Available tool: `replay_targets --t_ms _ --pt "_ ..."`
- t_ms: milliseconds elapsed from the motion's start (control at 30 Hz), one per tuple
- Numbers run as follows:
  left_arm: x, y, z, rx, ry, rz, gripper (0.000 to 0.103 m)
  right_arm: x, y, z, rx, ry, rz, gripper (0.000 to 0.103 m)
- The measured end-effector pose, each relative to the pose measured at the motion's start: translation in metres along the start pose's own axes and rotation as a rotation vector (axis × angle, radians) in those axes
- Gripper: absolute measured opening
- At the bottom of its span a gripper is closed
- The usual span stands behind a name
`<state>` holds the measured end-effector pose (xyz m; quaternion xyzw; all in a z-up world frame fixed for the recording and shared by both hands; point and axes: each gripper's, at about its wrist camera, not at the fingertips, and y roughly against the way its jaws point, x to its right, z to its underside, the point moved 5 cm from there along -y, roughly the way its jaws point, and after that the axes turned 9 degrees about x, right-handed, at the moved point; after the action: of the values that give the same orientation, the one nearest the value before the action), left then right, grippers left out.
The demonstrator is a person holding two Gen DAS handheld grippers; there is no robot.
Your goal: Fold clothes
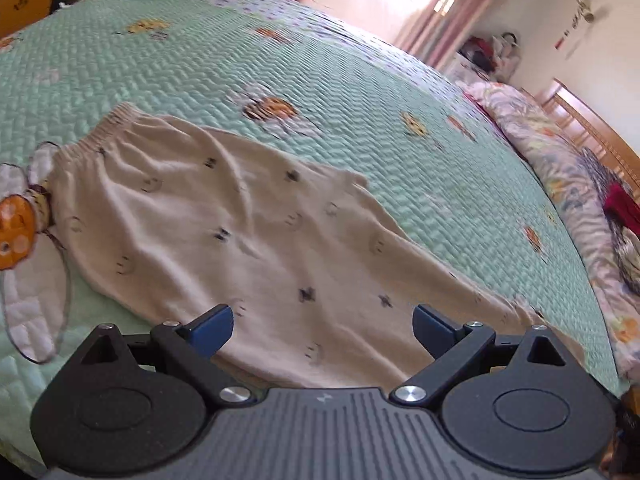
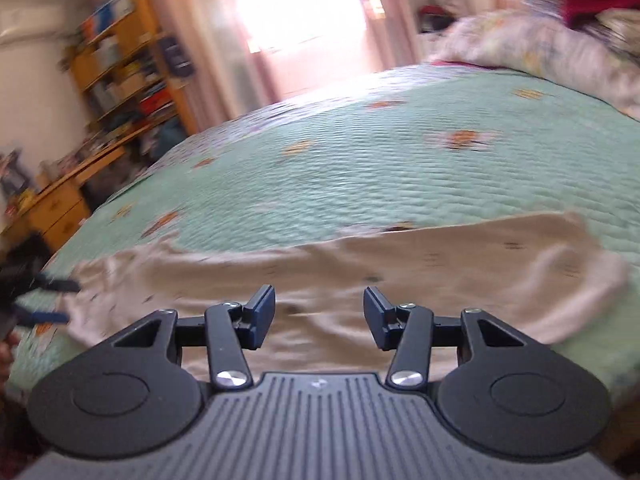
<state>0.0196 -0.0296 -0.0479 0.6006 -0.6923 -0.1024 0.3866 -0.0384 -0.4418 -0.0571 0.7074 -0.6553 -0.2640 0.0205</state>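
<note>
A pair of beige trousers (image 1: pixel 240 232) with small printed faces lies spread on the green quilted bedspread (image 1: pixel 360 92). Its elastic waistband (image 1: pixel 100 132) points to the far left in the left wrist view. My left gripper (image 1: pixel 323 326) hovers above a trouser leg, open wide, with nothing between its blue pads. The right wrist view is blurred by motion. There the trousers (image 2: pixel 400 256) stretch across the near edge of the bed. My right gripper (image 2: pixel 319 316) stands open over the cloth, holding nothing. The left gripper (image 2: pixel 64 300) shows as a dark blur at the cloth's left end.
A rumpled floral duvet (image 1: pixel 552 168) with a red garment (image 1: pixel 620 204) lies along the bed's right side by a wooden headboard (image 1: pixel 592 128). A wooden shelf and desk (image 2: pixel 120 80) stand beyond the bed's left side. Pink curtains (image 2: pixel 304 20) hang at a bright window.
</note>
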Motion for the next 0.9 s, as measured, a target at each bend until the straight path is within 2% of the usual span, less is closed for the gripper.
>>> replay_targets --t_ms 100,267,333,367,400,500,600,667,733,900 --pt "0.019 -0.006 0.008 -0.03 -0.034 0.036 0.097 0.032 0.004 -0.003 0.014 -0.027 0.083 0.051" --pt "0.044 -0.019 0.023 -0.083 -0.088 0.041 0.097 0.051 -0.017 -0.003 0.019 0.017 0.126 0.051" --pt "0.05 -0.024 0.028 -0.099 -0.107 0.037 0.097 0.057 -0.041 0.002 -0.044 0.075 0.161 0.049" --pt "0.053 -0.026 0.03 -0.106 -0.116 0.035 0.097 0.063 -0.055 0.006 -0.085 0.105 0.201 0.041" --pt "0.054 -0.027 0.031 -0.111 -0.124 0.029 0.097 0.067 -0.064 0.008 -0.095 0.124 0.219 0.037" --pt "0.056 -0.029 0.034 -0.116 -0.133 0.028 0.097 0.067 -0.062 -0.002 -0.082 0.09 0.224 0.038" --pt "0.054 -0.036 0.034 -0.126 -0.118 0.017 0.097 0.064 -0.047 -0.011 -0.021 0.041 0.197 0.038" --pt "0.053 -0.042 0.037 -0.146 -0.11 0.006 0.097 0.067 -0.049 -0.008 -0.021 0.062 0.219 0.038" --pt "0.054 -0.045 0.04 -0.151 -0.126 -0.008 0.097 0.08 -0.06 0.003 -0.064 0.051 0.247 0.038" --pt "0.054 -0.043 0.041 -0.148 -0.131 -0.015 0.097 0.082 -0.041 -0.002 0.003 -0.047 0.248 0.039"
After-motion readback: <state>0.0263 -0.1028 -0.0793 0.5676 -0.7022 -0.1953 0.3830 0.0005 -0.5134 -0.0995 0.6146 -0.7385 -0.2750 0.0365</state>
